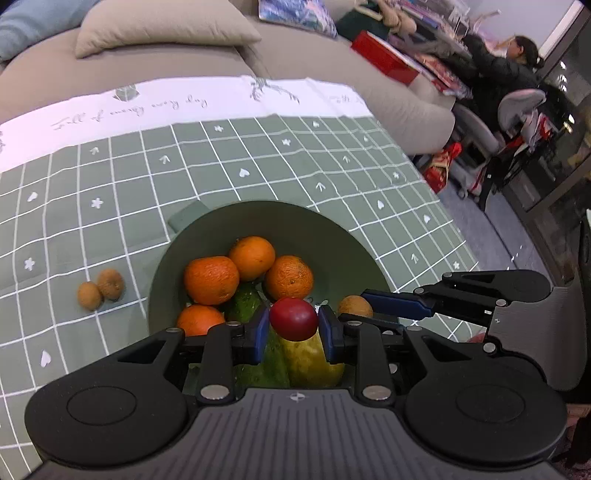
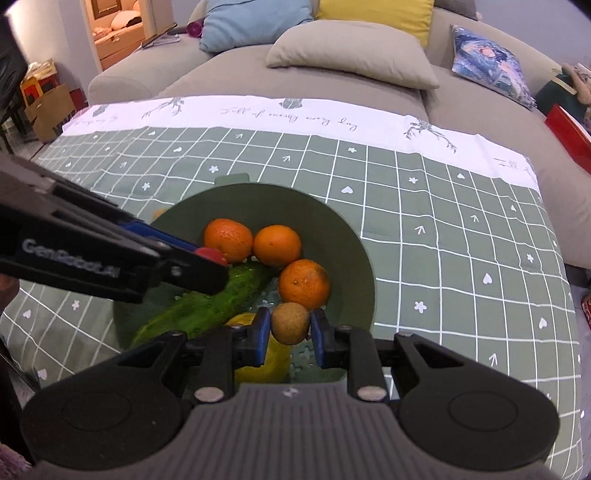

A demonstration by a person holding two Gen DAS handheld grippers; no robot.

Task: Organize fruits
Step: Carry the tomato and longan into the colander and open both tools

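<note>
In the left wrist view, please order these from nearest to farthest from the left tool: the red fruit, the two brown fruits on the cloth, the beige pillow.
1. Red fruit: clamped in the left tool, over the green bowl.
2. Two brown fruits: on the cloth, left of the bowl.
3. Beige pillow: on the sofa, beyond the cloth.

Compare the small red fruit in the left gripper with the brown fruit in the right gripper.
The smooth, glossy red round fruit is larger than the dull, rough-skinned tan-brown round fruit. The red one sits in the left gripper, the brown one in the right gripper. Both are pinched between blue pads above the green bowl.
</note>
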